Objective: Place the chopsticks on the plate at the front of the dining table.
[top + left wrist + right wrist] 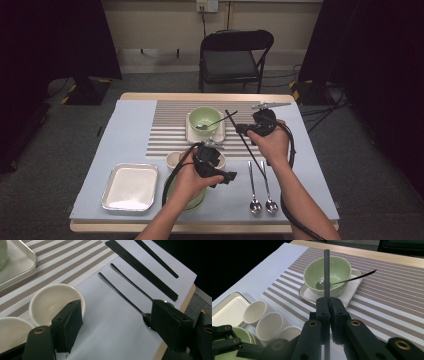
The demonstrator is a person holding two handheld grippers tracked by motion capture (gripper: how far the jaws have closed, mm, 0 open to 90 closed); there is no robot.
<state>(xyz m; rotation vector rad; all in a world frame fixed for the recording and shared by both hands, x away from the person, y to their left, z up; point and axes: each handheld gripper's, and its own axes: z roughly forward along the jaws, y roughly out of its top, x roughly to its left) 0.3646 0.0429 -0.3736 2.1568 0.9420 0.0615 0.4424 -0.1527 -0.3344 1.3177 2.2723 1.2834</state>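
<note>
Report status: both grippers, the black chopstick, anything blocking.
Right gripper shut on thin black chopstick, pointing toward pale green bowl. Left gripper open, nothing between jaws. Metal spoon rests in bowl.

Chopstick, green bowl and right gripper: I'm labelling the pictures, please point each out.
chopstick [326, 270], right gripper view, upper shaft.
green bowl [329, 268], right gripper view, inner wall.
right gripper [329, 302], right gripper view, between fingertips.

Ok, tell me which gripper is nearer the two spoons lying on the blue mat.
Left. The left gripper hangs open just beside the two spoons; the right gripper, shut on a chopstick, sits farther back.
</note>
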